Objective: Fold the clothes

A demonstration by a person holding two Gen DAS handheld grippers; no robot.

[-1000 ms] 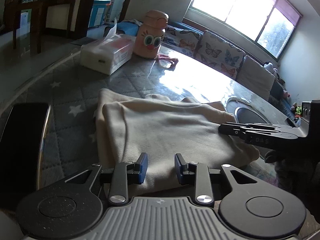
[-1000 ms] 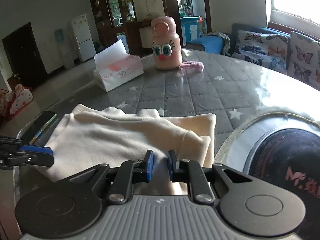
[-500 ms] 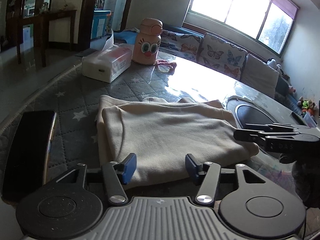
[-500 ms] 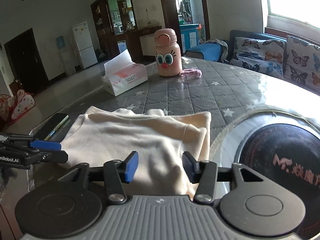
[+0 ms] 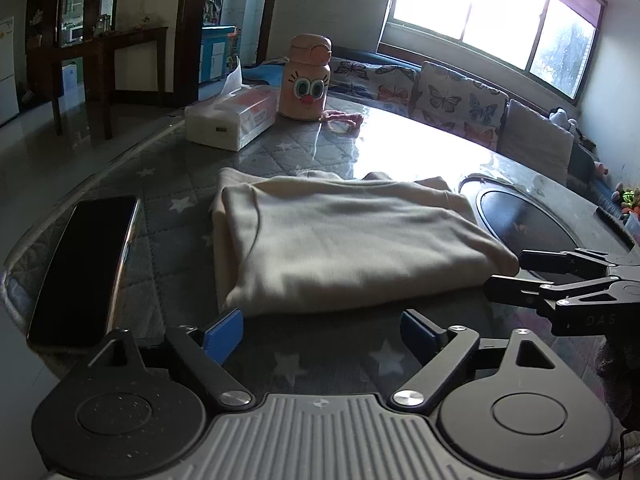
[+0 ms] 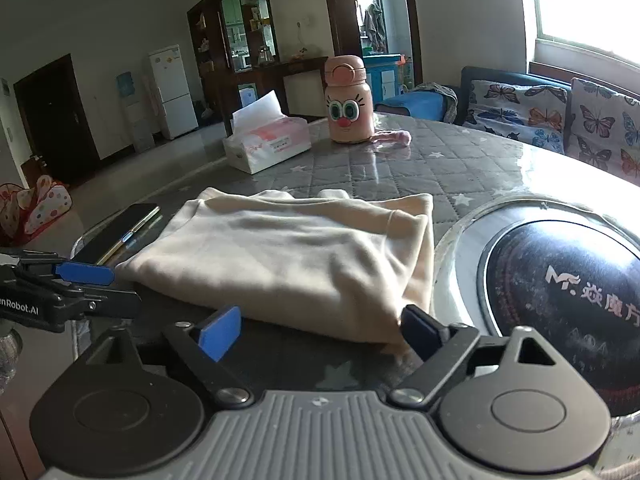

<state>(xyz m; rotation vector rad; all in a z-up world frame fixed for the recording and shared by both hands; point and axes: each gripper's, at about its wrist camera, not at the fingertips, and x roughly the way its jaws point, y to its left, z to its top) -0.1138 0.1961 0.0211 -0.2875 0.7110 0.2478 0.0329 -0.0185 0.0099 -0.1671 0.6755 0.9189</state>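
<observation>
My left gripper (image 5: 322, 334): jaws wide open, nothing between them; blue pads (image 5: 223, 334) sit just short of the near edge of the folded cream garment (image 5: 340, 240), not touching it as far as I can tell; my right gripper (image 6: 320, 332): jaws also spread wide, empty; its right-side pad looks right against the garment's near corner, contact unclear. Garment lies flat on the surface (image 5: 168, 160), folded into a rough rectangle w/ several layers showing at the edges; grey quilted star-print cover under a glossy clear sheet. In left wrist view my right gripper shows at the right edge (image 5: 560, 284), fingers apart, just beside the garment's right corner; in right wrist view my left gripper shows at the left edge (image 6: 80, 286), blue pad up, just beside the garment's left corner.

Other stuff: black phone (image 5: 84, 264) lying flat, left of garment, near surface edge; white/pink tissue box (image 5: 232, 120) far side; pink bottle w/ cartoon eyes (image 5: 306, 80) upright next to it; small pink item (image 5: 344, 118) just beside the bottle, can't tell what; round black inset cooktop (image 6: 560, 280) w/ white logo, right of garment, metal ring around it. Bkgd: butterfly-print cushions (image 6: 516, 108), bright window (image 5: 492, 12), white fridge (image 6: 172, 92).
</observation>
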